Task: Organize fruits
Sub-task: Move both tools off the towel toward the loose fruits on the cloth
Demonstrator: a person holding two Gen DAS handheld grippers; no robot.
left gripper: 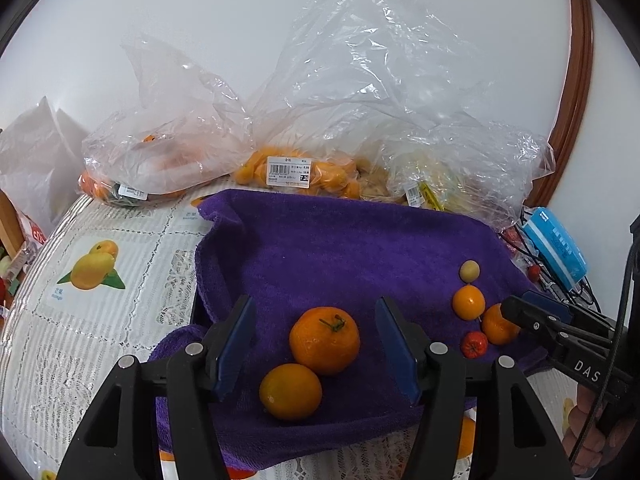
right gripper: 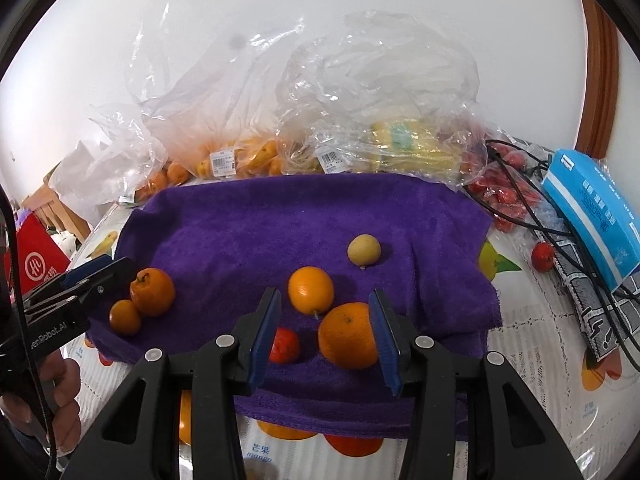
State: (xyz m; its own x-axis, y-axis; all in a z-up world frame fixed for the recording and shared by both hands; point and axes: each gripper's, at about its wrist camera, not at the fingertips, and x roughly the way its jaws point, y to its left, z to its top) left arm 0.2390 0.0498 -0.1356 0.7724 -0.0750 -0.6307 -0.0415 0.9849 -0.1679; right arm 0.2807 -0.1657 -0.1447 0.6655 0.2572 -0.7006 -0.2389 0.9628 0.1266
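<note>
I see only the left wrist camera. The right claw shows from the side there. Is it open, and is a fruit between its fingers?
Observer: The right claw is open. A large orange lies between its fingers, close to the right one.
Operator: Is the small red fruit inside too?
Observer: The small red fruit lies by the left finger, partly hidden behind it.
Operator: What is near the blue box?
Observer: Left of the blue box lies a heap of red fruits.

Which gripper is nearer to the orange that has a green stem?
Left. The left gripper is open with the stemmed orange between its fingers. The right gripper is off to that orange's right, open around another orange.
</note>
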